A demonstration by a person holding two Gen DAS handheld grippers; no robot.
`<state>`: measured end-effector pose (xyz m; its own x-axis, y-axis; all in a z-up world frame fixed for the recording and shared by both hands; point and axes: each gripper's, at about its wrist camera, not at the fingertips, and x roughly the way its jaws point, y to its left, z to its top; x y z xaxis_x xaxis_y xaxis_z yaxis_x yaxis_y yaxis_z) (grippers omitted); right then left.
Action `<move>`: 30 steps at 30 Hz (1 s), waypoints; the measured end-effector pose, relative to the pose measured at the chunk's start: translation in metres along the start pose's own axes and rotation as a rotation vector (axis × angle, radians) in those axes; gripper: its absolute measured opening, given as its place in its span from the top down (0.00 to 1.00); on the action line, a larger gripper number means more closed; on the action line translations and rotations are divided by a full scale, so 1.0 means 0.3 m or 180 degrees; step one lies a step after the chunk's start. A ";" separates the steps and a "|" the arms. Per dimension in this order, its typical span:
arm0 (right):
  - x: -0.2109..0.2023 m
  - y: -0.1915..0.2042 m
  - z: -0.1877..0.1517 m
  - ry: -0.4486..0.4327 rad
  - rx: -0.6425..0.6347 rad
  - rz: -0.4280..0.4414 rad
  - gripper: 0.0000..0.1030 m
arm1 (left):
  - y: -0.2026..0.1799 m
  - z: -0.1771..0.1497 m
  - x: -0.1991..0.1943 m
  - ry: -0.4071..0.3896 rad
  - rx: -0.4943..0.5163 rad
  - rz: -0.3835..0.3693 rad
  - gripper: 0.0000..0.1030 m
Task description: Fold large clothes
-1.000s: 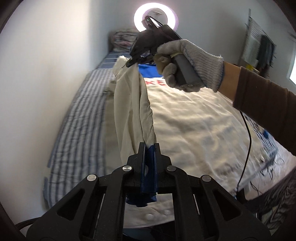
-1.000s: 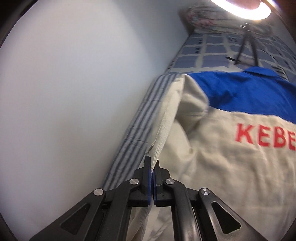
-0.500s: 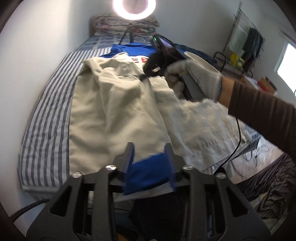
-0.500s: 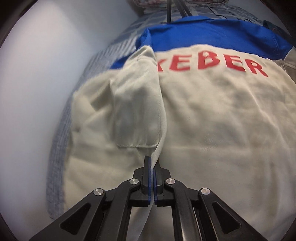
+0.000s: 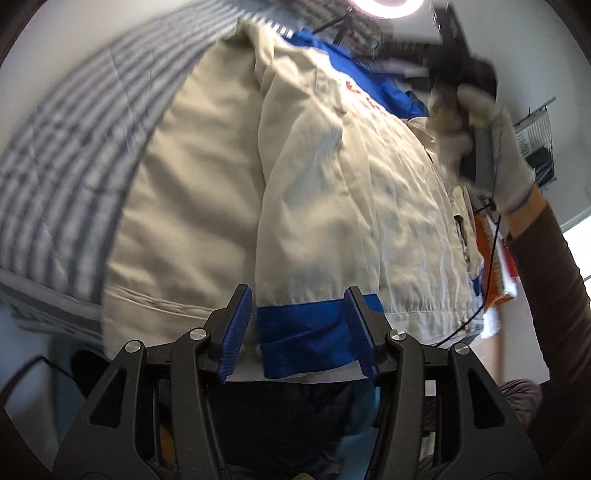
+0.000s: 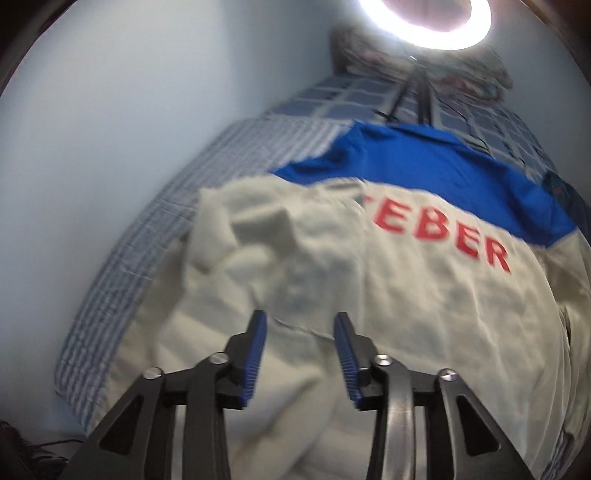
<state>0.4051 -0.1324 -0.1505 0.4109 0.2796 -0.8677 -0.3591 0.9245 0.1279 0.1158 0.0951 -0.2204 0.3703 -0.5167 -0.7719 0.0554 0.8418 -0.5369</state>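
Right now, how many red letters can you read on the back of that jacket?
5, spelling EBER, running across the cream jacket just below its blue yoke. A folded-over sleeve covers the left end of the word, so more letters may be hidden.

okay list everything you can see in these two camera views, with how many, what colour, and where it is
jacket: one, cream with blue shoulders and red letters, spread on the bed
sleeve: one, cream with a blue cuff, folded in over the jacket
bed sheet: one, blue and white stripes, under the jacket beside the wall
ring light: one, white, on a stand at the far end of the bed
bedding pile: one, patterned, at the head of the bed
left gripper: one, black with blue pads, jaws opening, cuff lying between them
right gripper: one, black with blue pads, jaws opening over the jacket
right hand: one, in a pale glove, holding the right gripper
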 end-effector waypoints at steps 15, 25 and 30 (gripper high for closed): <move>0.322 0.273 0.250 0.0206 -0.0420 -0.0170 0.52 | 0.003 -0.013 0.076 0.0134 0.0140 0.0068 0.93; 0.432 0.330 0.279 0.0378 -0.0575 -0.0490 0.96 | -0.030 -0.041 -0.027 -0.0117 0.0402 0.0206 0.97; 0.380 0.311 0.359 0.0215 -0.0146 -0.0212 0.98 | -0.013 -0.051 -0.126 -0.0361 0.0551 0.0600 0.97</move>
<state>0.5087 0.0137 -0.1858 0.3782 0.1985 -0.9042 -0.3714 0.9272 0.0481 0.0874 0.1090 -0.1945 0.4898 -0.3359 -0.8045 0.1296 0.9406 -0.3138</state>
